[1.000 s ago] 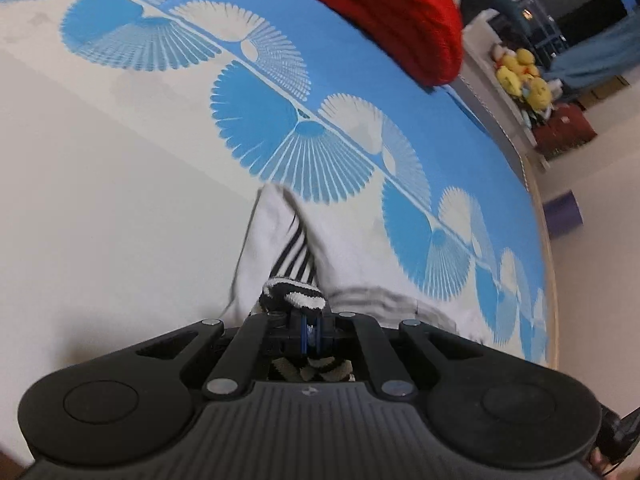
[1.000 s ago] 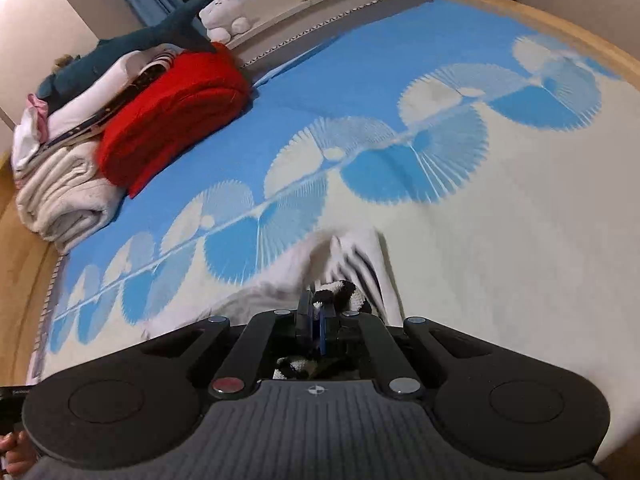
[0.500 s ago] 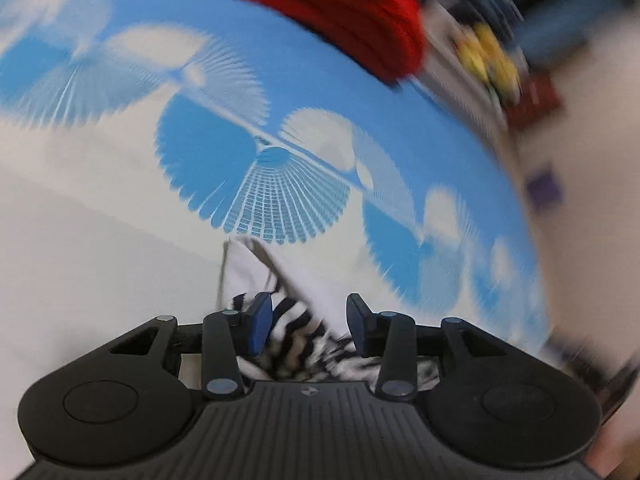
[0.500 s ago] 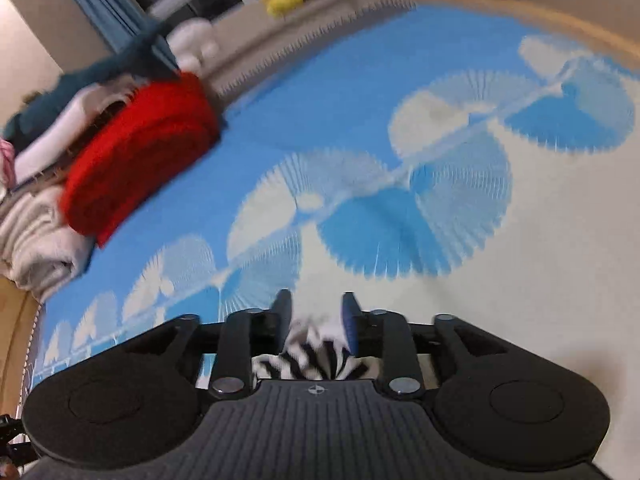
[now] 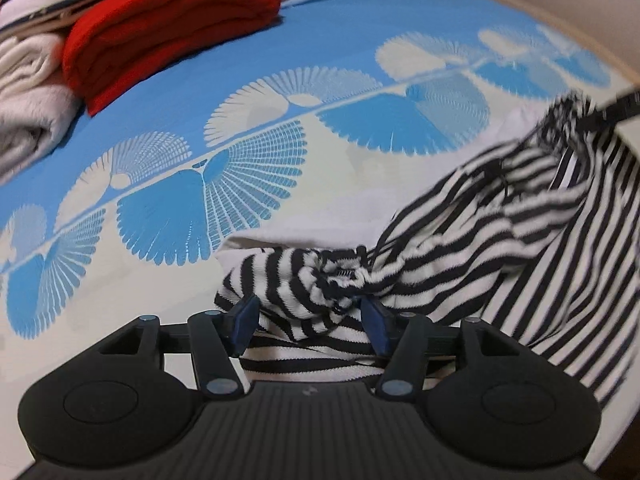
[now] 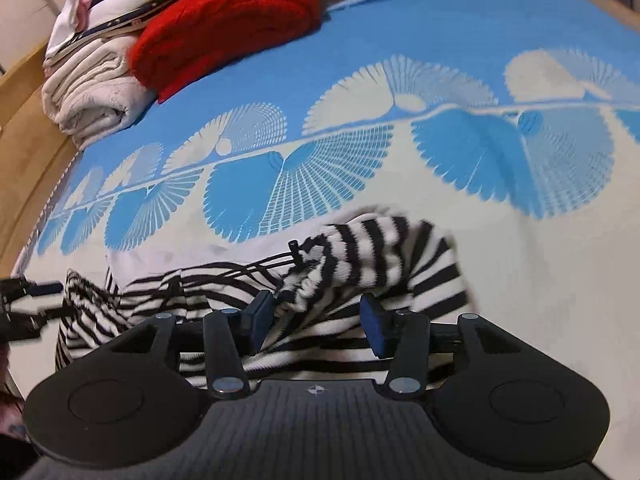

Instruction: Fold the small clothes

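Note:
A small black-and-white striped garment [image 5: 472, 240] with a dark drawstring lies crumpled on the blue-and-cream bed cover [image 5: 340, 32]. My left gripper [image 5: 310, 320] hangs low over one bunched end. Its jaws are opening, with cloth lying between the blue pads [image 5: 244, 318] but not pinched. My right gripper [image 6: 316, 320] stands over the other bunched end [image 6: 360, 252]. Its jaws are opening too, and striped cloth sits loose between them. Each view catches the other gripper at its edge: the right one [image 5: 624, 104] and the left one [image 6: 28, 300].
A folded red blanket [image 6: 232, 20] and a stack of pale folded towels [image 6: 92, 92] lie at the far end of the bed. A wooden bed frame [image 6: 24, 128] runs along the left edge. The patterned cover [image 6: 520, 280] stretches to the right.
Both grippers were shut on bunches of the striped cloth. Their jaws have parted and let it go. Both came down toward the bed, and the left one rolled, swinging its view.

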`<state>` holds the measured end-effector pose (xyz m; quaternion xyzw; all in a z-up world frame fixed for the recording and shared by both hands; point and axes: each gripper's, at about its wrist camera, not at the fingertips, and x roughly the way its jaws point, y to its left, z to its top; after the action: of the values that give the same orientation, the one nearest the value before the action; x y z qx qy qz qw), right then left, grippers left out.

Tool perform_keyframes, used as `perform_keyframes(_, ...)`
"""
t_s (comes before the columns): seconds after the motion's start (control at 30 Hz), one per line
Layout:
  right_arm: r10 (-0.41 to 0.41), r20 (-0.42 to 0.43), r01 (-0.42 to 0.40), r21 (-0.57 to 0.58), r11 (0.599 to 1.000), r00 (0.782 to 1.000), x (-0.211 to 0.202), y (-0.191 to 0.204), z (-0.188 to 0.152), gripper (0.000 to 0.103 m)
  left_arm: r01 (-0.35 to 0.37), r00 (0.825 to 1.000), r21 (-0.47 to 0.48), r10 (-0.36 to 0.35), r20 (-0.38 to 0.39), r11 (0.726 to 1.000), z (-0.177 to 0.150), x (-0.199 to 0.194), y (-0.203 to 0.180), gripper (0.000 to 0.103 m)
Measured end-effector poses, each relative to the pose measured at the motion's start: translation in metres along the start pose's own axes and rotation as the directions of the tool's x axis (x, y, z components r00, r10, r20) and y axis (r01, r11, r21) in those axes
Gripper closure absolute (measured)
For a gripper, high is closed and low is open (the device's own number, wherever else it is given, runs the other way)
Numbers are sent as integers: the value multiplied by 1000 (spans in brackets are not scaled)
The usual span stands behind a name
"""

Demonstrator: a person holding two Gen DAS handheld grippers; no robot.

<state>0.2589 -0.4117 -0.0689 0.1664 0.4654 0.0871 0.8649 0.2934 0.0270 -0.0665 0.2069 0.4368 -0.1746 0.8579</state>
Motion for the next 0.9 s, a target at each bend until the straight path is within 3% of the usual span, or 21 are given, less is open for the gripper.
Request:
perform_keyframes(0.27, -44, -39, 48, 92, 995, 998, 37, 7, 10, 48, -51, 999, 53, 51, -3, 997, 6, 24, -12, 43)
perform_keyframes(0.33, -76, -48, 80, 92, 993, 996, 44, 10, 12, 48, -48, 999, 54, 49, -12, 997, 9, 29, -10, 51)
perform_keyframes(0.37, -81, -45, 85, 98, 992, 996, 45, 10, 13, 54, -38, 999, 51, 39, -17, 998, 11, 31, -9, 65)
perform_keyframes(0.4, -87, -42, 91, 98, 991, 995, 46, 11, 15, 71, -28, 999, 45, 29, -22, 999, 13, 34, -7, 83)
perform_keyframes(0.43, -109, -42, 112, 90, 990, 993, 47, 11, 17, 80, -23, 999, 38, 24, -24, 999, 15, 35, -4, 88)
perform_keyframes(0.5, -137, -42, 141, 94, 986, 990, 45, 12, 22, 94, -22, 1000, -1, 22, -7, 1000, 21, 31, 6, 92)
perform_keyframes(0.57, -118, 19, 115, 134, 984, 993, 29, 15, 33, 94, -44, 996, -81, 50, 74, 996, 31, 12, 24, 93)
perform_keyframes(0.6, -96, 61, 85, 156, 984, 994, 20, 16, 39, 94, -44, 989, -153, 64, 131, 987, 36, 1, 37, 93)
perform_keyframes(0.67, -48, 169, 9, 222, 975, 984, 2, 18, 49, 94, -24, 973, -328, 97, 208, 944, 43, -12, 59, 93)
perform_keyframes(0.7, -31, 209, -21, 239, 971, 977, -1, 21, 52, 94, -28, 971, -362, 111, 211, 932, 46, -11, 62, 93)
perform_keyframes(0.77, -52, 244, -5, 230, 973, 968, 8, 28, 57, 94, -75, 976, -345, 139, 166, 936, 51, 4, 56, 93)
perform_keyframes(0.83, -94, 213, 45, 220, 974, 973, 25, 32, 58, 94, -113, 980, -324, 159, 117, 939, 54, 20, 50, 93)
perform_keyframes(0.9, -107, 178, 63, 236, 970, 978, 43, 29, 58, 93, -113, 984, -365, 156, 90, 924, 53, 32, 55, 93)
